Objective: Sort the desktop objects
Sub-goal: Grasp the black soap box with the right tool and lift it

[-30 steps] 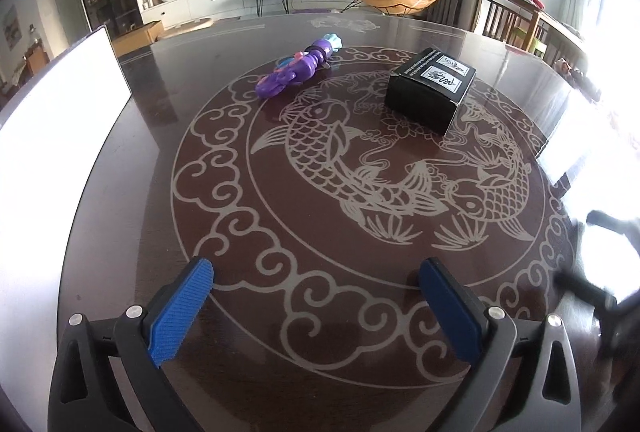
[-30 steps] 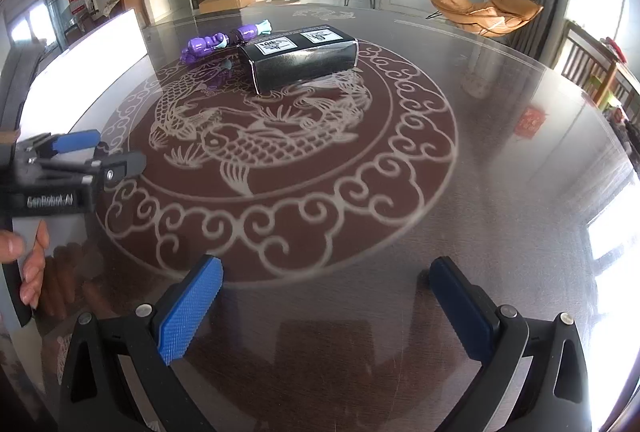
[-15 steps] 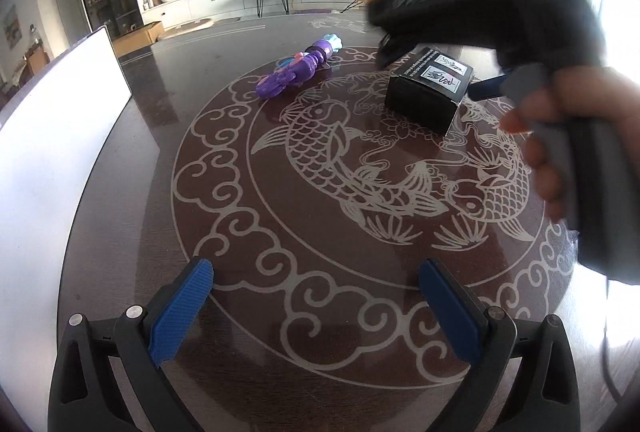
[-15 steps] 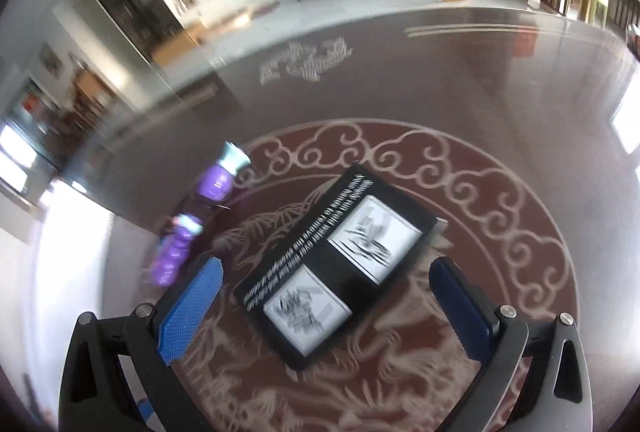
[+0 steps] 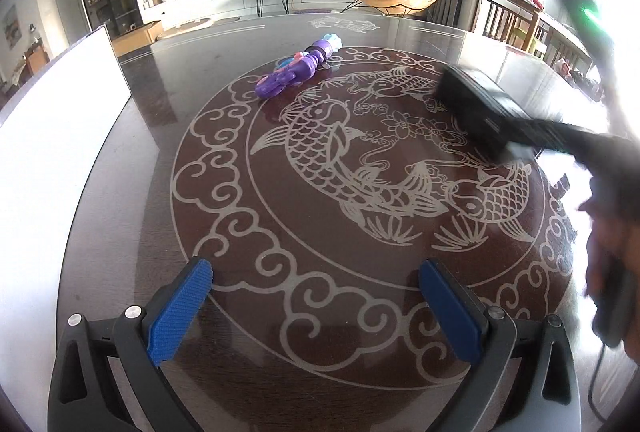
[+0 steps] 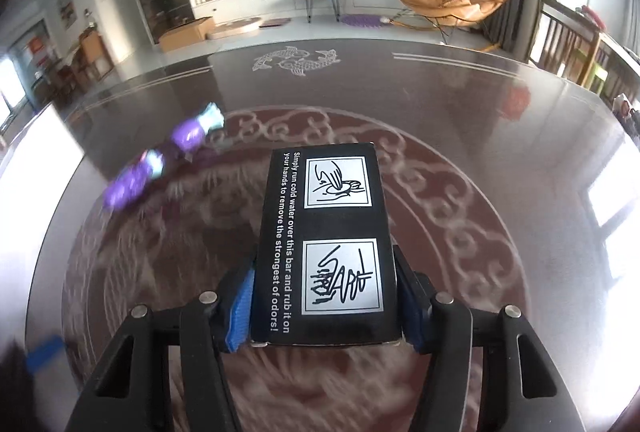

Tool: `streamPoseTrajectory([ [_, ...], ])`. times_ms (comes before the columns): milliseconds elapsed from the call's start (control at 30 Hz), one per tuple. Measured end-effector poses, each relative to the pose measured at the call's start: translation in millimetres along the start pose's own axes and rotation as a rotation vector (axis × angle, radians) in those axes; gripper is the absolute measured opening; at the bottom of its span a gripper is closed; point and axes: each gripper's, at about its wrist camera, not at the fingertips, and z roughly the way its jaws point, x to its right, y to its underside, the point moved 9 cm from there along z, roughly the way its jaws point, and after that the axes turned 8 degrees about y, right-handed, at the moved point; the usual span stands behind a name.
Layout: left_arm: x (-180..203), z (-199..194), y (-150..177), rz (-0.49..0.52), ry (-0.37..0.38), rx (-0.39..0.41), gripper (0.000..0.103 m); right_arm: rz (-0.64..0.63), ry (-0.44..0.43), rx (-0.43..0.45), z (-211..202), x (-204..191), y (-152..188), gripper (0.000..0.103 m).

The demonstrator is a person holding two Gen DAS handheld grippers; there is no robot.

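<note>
Nearest, left gripper [image 5: 316, 304]: jaws wide apart, nothing between the blue pads, low over the dark table [image 5: 120, 191] with the carp pattern. Right gripper [image 6: 324, 308]: jaws just closed in, now clenched on the near end of the black box [image 6: 324, 244], pads pressed on both long sides, printed label up. Further left, beyond the box, purple toy [image 6: 160, 159], flat on the table, blurred. Far behind, television and orange chair.
</note>
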Motion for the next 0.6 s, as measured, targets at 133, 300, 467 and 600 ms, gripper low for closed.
streamPoseTrajectory([
  [133,0.0,0.1,0.0,0.0,0.0,0.001,0.103,-0.034,0.005,0.004,-32.0,27.1,52.1,0.059],
  [300,0.2,0.3,0.0,0.0,0.0,0.001,0.103,0.016,0.007,0.006,-73.4,56.3,108.7,0.064],
  [467,0.0,0.3,0.1,0.0,-0.001,0.001,0.103,0.006,-0.022,0.009,-82.6,61.3,122.0,0.091],
  [600,0.2,0.7,0.4,0.0,-0.002,0.001,0.103,-0.013,-0.052,-0.003,-78.7,55.2,124.9,0.102],
])
